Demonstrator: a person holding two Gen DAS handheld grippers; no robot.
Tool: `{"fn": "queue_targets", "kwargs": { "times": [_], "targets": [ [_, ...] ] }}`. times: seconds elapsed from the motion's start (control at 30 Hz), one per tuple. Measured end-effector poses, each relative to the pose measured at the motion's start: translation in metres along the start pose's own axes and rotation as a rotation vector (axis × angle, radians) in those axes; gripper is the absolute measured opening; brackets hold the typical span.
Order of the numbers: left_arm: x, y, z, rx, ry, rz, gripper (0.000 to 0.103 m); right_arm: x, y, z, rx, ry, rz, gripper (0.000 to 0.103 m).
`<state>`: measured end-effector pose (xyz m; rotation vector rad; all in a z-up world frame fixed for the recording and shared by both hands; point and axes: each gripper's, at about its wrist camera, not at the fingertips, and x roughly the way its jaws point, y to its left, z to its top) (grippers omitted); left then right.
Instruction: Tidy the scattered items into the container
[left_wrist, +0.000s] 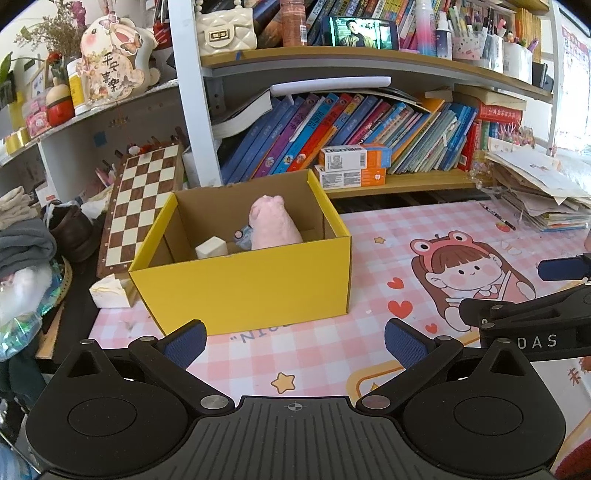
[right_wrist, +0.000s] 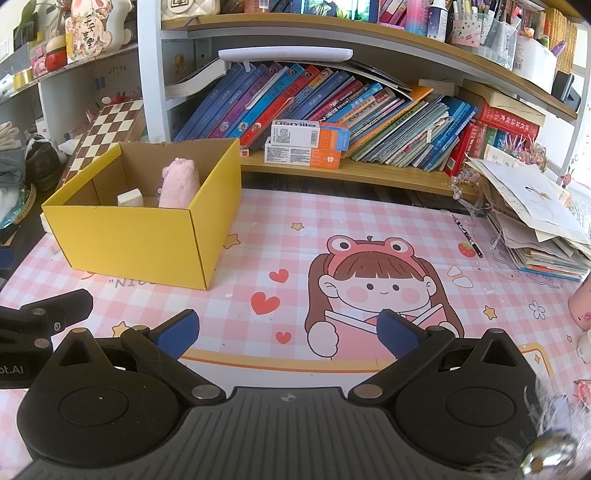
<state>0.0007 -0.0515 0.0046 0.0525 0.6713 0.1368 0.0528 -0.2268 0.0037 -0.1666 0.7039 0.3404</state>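
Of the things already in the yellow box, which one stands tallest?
The pink plush toy: it rises near the rim of the yellow box, while the white block and the small bluish item beside it sit low.

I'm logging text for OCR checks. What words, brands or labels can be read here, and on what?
"usmile": top toothpaste box on the lower shelf.
"DAS": right gripper's arm, cut off.
"ot.AI": left gripper's body, cut off.
"平安喜樂": rabbit plaque.
"NIO", upside down, partial: desk mat.
Book spines and barcodes: too small to read.
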Motion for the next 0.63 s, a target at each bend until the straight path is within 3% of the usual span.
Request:
{"fn": "queue_targets", "kwargs": {
  "times": [0.63],
  "targets": [
    [0.0003, 0.0006, 0.0005, -0.015, -0.018, -0.029, 0.103, 0.0048, 0.0003, 0.0009, -0.001, 0.015, 0.001, 0.103]
  ]
}}
